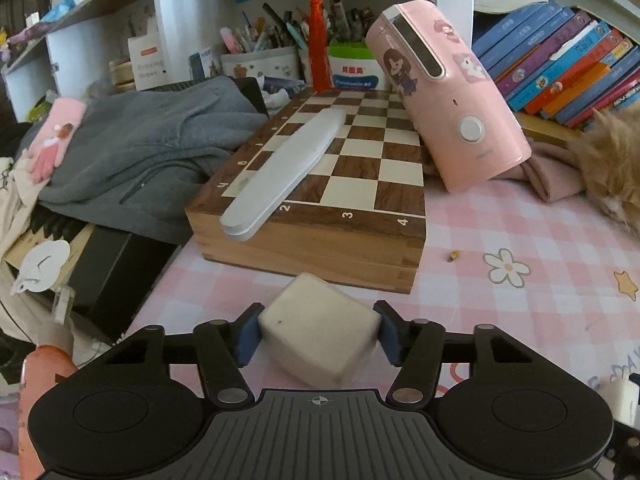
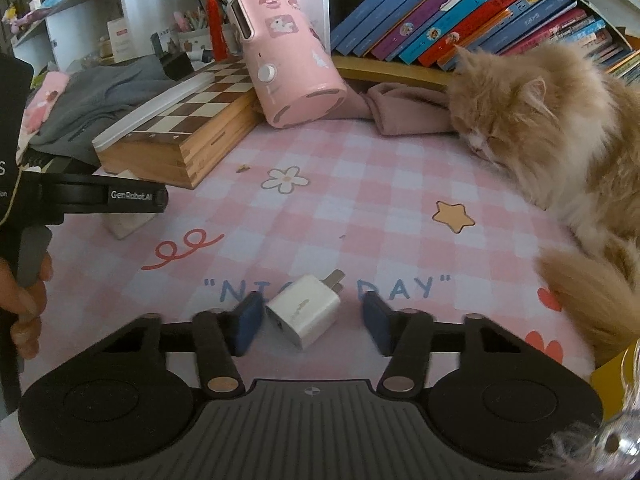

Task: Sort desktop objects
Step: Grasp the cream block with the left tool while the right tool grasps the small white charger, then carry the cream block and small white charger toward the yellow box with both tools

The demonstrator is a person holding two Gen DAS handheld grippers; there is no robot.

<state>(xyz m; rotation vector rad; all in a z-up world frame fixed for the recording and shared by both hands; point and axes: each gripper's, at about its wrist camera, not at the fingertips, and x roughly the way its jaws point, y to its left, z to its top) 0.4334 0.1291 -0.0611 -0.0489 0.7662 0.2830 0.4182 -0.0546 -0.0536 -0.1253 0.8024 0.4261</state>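
A cream-white cube block (image 1: 320, 328) rests on the pink checked desk mat (image 1: 500, 220), just in front of the wooden chess box. My left gripper (image 1: 319, 320) is shut on it, a blue pad pressing each side. In the right wrist view a small white plug charger (image 2: 303, 310) lies on the mat over the printed words, prongs pointing away. My right gripper (image 2: 310, 316) stands around it: the left pad is at its edge, the right pad is a gap away. The left gripper (image 2: 120, 196) also shows there at the left, held by a person's hand (image 2: 24, 300).
A wooden chess box (image 1: 320, 184) carries a long white case (image 1: 288, 164), and a pink cylindrical device (image 1: 452, 96) leans on it. A fluffy orange cat (image 2: 560, 132) lies along the right side. Grey clothing (image 1: 140, 148) lies left. Books (image 2: 460, 8) and pen holders line the back.
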